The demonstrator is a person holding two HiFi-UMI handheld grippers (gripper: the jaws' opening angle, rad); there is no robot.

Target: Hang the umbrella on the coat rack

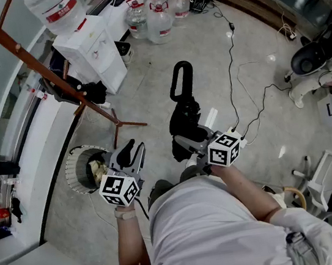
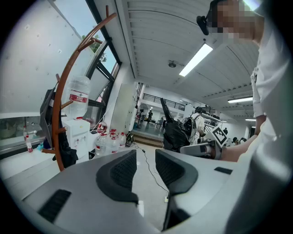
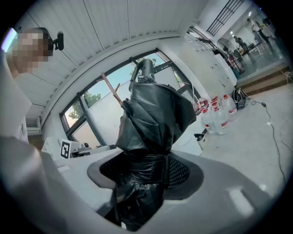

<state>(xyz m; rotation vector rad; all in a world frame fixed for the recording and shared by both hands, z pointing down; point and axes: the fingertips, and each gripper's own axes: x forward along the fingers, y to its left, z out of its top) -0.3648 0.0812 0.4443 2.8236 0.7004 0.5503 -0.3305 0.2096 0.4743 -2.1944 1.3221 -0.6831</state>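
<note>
My right gripper (image 1: 188,145) is shut on a folded black umbrella (image 1: 184,120) around its bunched fabric (image 3: 153,119). The umbrella stands roughly upright, with its looped black handle (image 1: 181,78) on top, also in the right gripper view (image 3: 144,71). The brown wooden coat rack (image 1: 32,62) rises at the left, its curved pole and pegs (image 2: 62,105) ahead of my left gripper (image 1: 129,150). A dark bag (image 1: 80,89) hangs on it. The left gripper (image 2: 145,170) stands open by a narrow gap, with nothing between its pads. The umbrella is apart from the rack, to its right.
A white water dispenser (image 1: 93,50) with a bottle on top stands behind the rack, with several water bottles (image 1: 154,14) on the floor beyond. A round waste bin (image 1: 88,169) sits by my left gripper. Cables (image 1: 229,57) trail across the floor at the right.
</note>
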